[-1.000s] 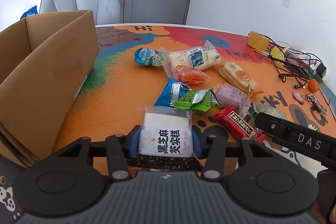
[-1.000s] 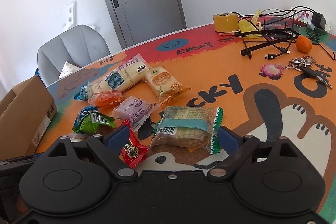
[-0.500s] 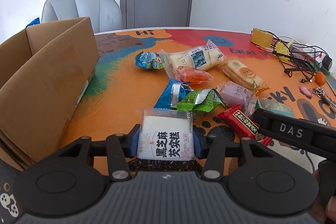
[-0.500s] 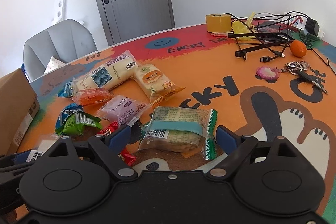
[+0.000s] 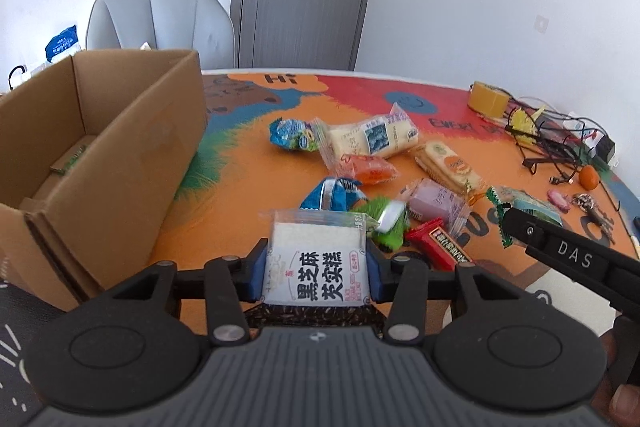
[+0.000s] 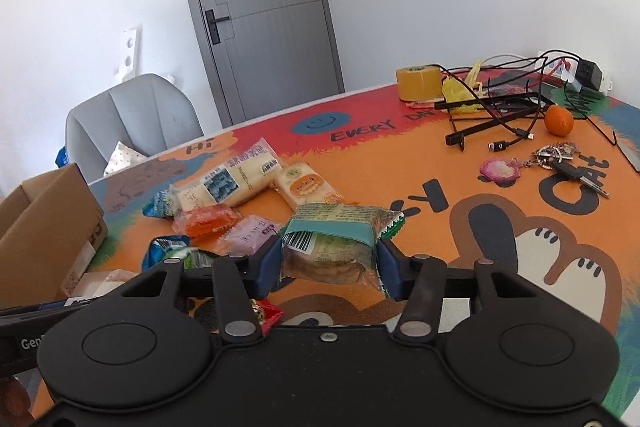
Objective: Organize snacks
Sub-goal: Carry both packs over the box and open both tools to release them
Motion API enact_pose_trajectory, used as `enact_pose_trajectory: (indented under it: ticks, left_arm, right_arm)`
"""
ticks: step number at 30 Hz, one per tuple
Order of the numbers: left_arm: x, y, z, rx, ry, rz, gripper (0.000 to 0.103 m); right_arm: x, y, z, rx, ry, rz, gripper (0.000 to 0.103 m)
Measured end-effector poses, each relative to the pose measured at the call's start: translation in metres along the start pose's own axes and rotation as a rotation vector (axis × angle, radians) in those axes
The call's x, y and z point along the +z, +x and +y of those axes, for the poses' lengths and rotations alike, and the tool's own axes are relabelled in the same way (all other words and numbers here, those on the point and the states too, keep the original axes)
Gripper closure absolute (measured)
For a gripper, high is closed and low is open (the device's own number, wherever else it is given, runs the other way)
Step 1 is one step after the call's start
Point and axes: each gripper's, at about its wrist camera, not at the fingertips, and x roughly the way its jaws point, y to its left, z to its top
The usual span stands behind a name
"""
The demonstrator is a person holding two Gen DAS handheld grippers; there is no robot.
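Note:
My left gripper (image 5: 316,273) is shut on a white sesame cake packet (image 5: 316,267) with black Chinese print, held above the table to the right of an open cardboard box (image 5: 100,155). My right gripper (image 6: 330,269) is shut on a clear snack packet with a teal band (image 6: 336,239), lifted off the table. Several loose snacks lie beyond: a long cream packet (image 5: 372,137), an orange packet (image 5: 370,169), a pink packet (image 5: 434,201), a green packet (image 5: 386,223), a red packet (image 5: 438,243) and a cracker packet (image 5: 446,167).
The box stands at the table's left, its inside mostly bare. At the far right lie a yellow tape roll (image 6: 418,83), tangled black cables (image 6: 504,111), an orange fruit (image 6: 559,121) and keys (image 6: 560,163). A grey chair (image 5: 160,23) stands behind the table.
My right gripper has shut on the teal-banded packet and lifted it. My left gripper has risen with the sesame cake packet, and the box's inside has come into view.

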Motion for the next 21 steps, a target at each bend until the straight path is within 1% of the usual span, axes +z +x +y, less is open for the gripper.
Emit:
enact_pose_trajectory:
  ticks: [9, 21]
  left_arm:
    - [0.017, -0.039, 0.020, 0.014, -0.027, -0.102, 0.057]
    - [0.040, -0.070, 0.057, 0.041, -0.064, -0.201, 0.057]
  right_arm:
    - [0.010, -0.025, 0.035, 0.119, -0.023, -0.044, 0.052]
    - [0.021, -0.038, 0.078, 0.208, -0.059, -0.090, 0.052]
